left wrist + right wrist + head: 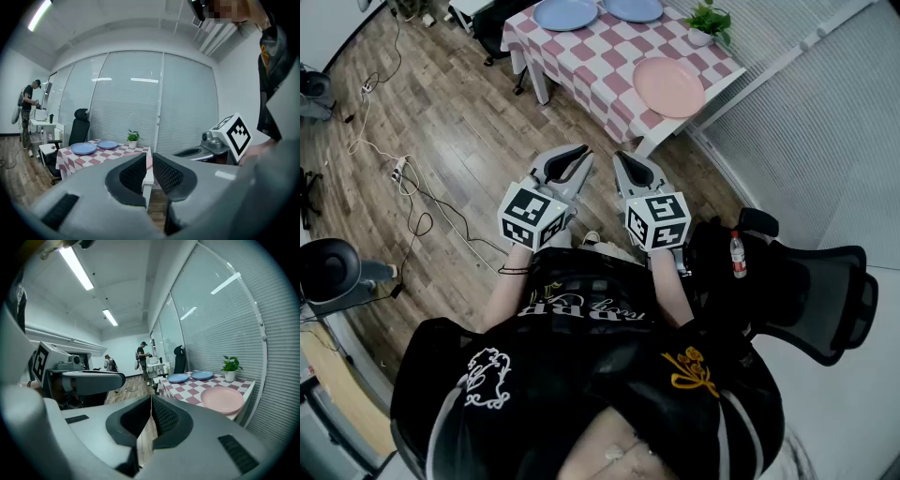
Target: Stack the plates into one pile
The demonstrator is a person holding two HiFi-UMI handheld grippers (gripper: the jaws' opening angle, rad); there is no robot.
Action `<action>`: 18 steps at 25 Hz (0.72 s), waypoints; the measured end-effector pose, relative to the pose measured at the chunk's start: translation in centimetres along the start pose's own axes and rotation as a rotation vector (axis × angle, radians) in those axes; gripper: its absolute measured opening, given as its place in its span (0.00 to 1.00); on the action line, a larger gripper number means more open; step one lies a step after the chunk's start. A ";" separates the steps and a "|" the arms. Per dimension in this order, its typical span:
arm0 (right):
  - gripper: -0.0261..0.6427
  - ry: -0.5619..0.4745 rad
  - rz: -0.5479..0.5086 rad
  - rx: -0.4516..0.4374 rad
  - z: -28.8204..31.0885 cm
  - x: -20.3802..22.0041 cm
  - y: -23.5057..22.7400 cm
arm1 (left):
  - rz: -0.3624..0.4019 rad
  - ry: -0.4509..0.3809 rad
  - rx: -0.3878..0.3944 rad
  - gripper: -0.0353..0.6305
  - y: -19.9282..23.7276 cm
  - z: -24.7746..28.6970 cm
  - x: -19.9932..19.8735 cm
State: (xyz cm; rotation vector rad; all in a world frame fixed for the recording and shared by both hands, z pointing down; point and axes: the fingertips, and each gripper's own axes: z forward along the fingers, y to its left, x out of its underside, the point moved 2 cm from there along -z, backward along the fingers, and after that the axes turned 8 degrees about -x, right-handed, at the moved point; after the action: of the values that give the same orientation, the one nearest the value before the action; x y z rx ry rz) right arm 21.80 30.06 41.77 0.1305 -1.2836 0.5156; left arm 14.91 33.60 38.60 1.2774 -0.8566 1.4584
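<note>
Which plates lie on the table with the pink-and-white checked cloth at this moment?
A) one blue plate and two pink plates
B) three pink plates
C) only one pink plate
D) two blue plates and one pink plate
D: the head view shows one round blue plate and a second round blue plate at the far end of the checked-cloth table, and a single round pink plate near its closer corner.

a table in a pink-and-white checked cloth [591,66] stands by the blind-covered glass wall [825,112], with a small potted plant [709,23] on its corner nearest that wall. cables [370,131] trail over the wooden floor [469,122]. a black mesh office chair [825,291] sits at lower right, a red-capped bottle [737,255] just beside it. a person [27,110] stands far off.
</note>
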 end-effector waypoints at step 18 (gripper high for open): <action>0.06 -0.015 0.102 0.027 0.2 1.4 -3.3 | -0.008 0.060 0.022 0.12 -0.7 2.2 1.5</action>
State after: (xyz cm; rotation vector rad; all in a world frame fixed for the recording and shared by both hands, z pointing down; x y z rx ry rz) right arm 23.30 27.49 43.82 0.0921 -1.3033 0.6199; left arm 16.27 32.03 40.45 1.2455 -0.7970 1.4964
